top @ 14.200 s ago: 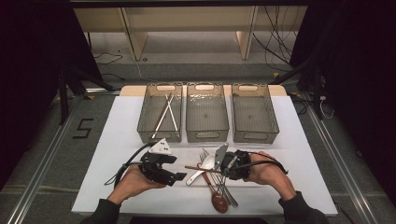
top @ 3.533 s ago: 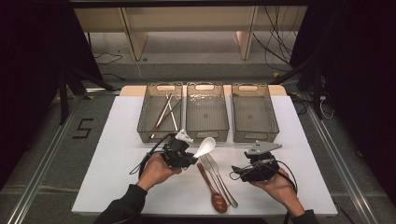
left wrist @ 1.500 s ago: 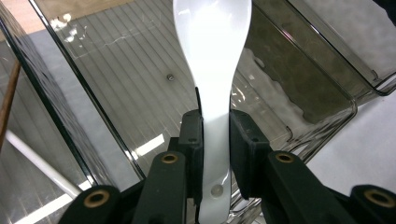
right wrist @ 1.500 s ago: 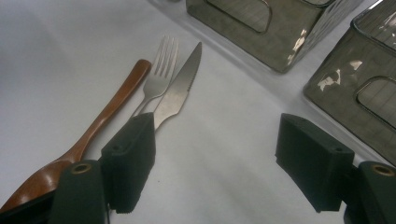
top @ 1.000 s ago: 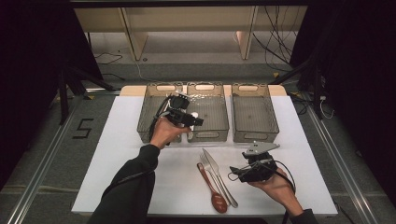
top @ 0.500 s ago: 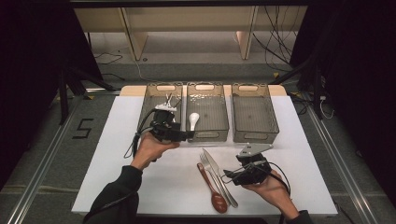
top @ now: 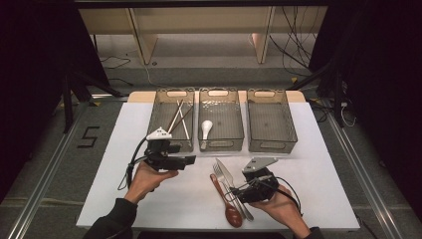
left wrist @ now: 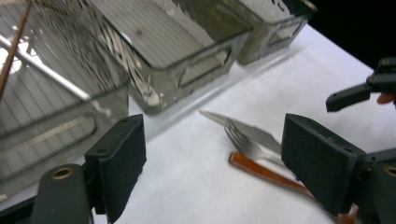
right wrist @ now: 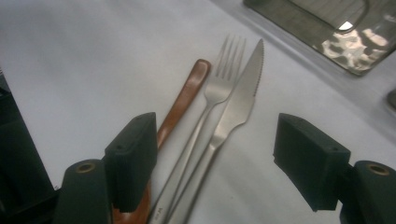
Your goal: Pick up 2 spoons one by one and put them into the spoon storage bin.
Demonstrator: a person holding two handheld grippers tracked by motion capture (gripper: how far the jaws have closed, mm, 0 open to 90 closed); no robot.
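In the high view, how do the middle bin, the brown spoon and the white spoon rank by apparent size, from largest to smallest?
1. Middle bin, clearly the largest.
2. Brown spoon on the table.
3. White spoon inside that bin. It lies farther from the camera, so its rank below the brown spoon is unsure.

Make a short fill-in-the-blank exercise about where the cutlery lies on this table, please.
1. The white spoon lies in the ____ bin.
2. The chopsticks lie in the ____ bin.
3. The fork lies between the knife and the ____ spoon.
4. The right bin holds ____.

Missing words: middle; left; brown; nothing
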